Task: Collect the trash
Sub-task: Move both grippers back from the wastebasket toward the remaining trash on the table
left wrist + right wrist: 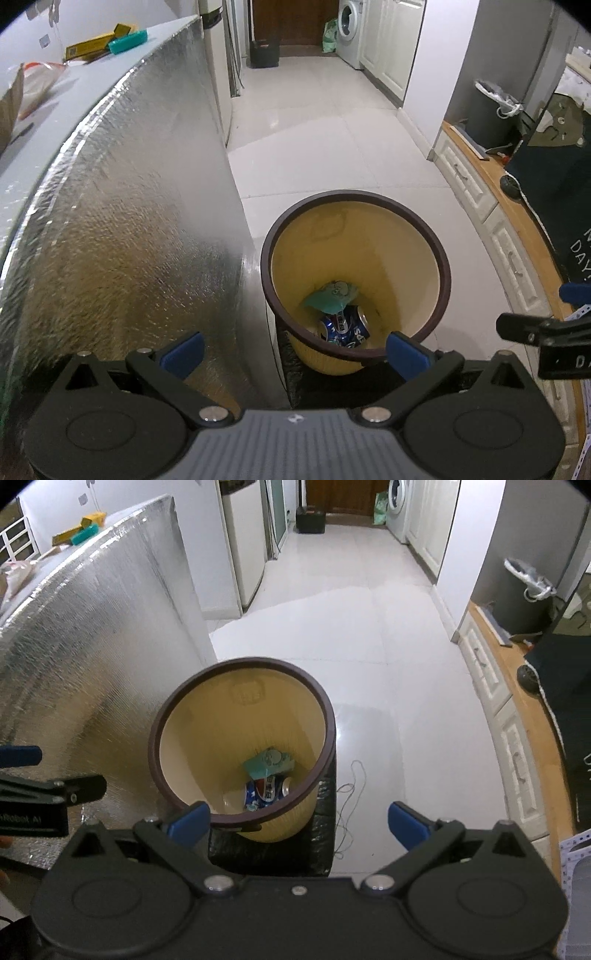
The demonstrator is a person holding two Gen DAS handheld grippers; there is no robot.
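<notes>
A yellow waste bin with a dark brown rim [354, 195] stands on a black block on the floor; it also shows in the right wrist view [240, 662]. Inside lie a crushed blue Pepsi can [343, 328] [267, 790] and a teal wrapper [330, 295] [267, 764]. My left gripper [295, 350] is open and empty, held above the bin's near edge. My right gripper [299, 821] is open and empty, above the bin's near right side. Each gripper shows at the edge of the other's view [532, 328] [55, 790].
A tall counter wrapped in silver foil [129, 221] [92, 646] stands left of the bin, with a yellow box [96, 42] and teal item [127, 40] on top. White cabinets with a wooden top [480, 192] run along the right. A thin cord [351, 805] lies on the white floor.
</notes>
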